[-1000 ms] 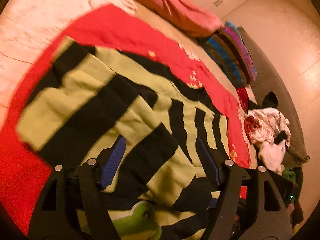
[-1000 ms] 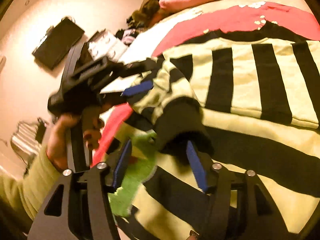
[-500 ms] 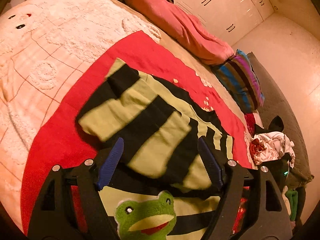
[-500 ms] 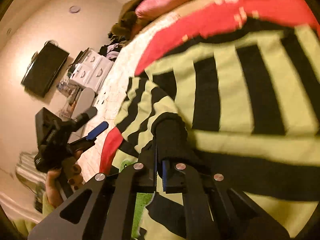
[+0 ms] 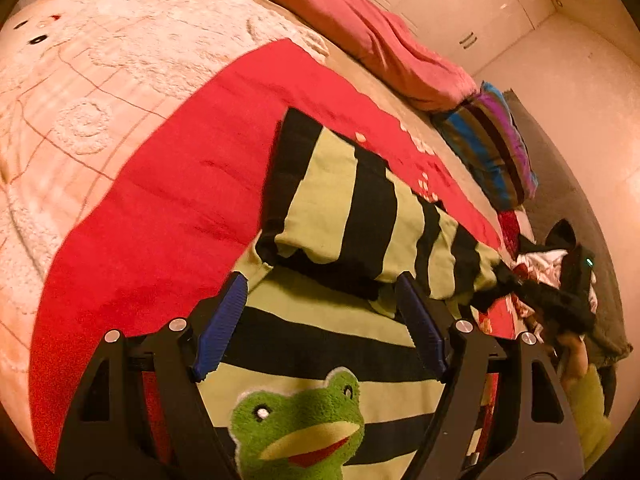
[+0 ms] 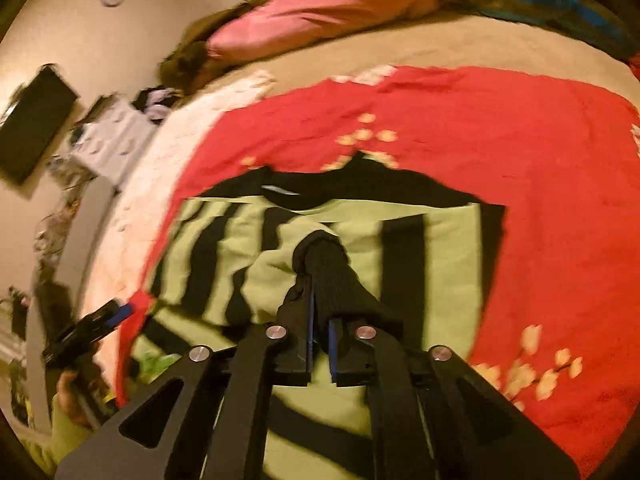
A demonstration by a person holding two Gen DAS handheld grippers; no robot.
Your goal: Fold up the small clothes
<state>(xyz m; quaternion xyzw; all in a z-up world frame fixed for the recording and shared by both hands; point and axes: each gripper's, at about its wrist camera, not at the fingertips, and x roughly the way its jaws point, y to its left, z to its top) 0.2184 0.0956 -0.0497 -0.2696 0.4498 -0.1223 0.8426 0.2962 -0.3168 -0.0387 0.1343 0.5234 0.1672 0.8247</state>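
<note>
A small green-and-black striped sweater [image 5: 352, 216] with a plush frog face [image 5: 300, 420] lies on a red blanket [image 5: 160, 200] on the bed. My left gripper [image 5: 320, 316] is open and empty, just above the sweater's body near the frog. My right gripper [image 6: 320, 320] is shut on the sweater's black sleeve cuff [image 6: 332, 276] and holds the sleeve stretched over the striped body [image 6: 248, 248]. In the left wrist view the right gripper [image 5: 560, 300] shows at the far right with the sleeve pulled taut to it.
A white embroidered bedspread [image 5: 80, 80] lies left of the red blanket. A pink pillow [image 5: 368, 40] and a striped cushion [image 5: 492, 152] sit at the bed's far edge. A pile of clothes [image 5: 548, 264] lies at the right. The left gripper [image 6: 92, 324] shows at lower left.
My left gripper let go of the sleeve and drew back, staying open. My right gripper shut on the black cuff and pulled the sleeve across the sweater.
</note>
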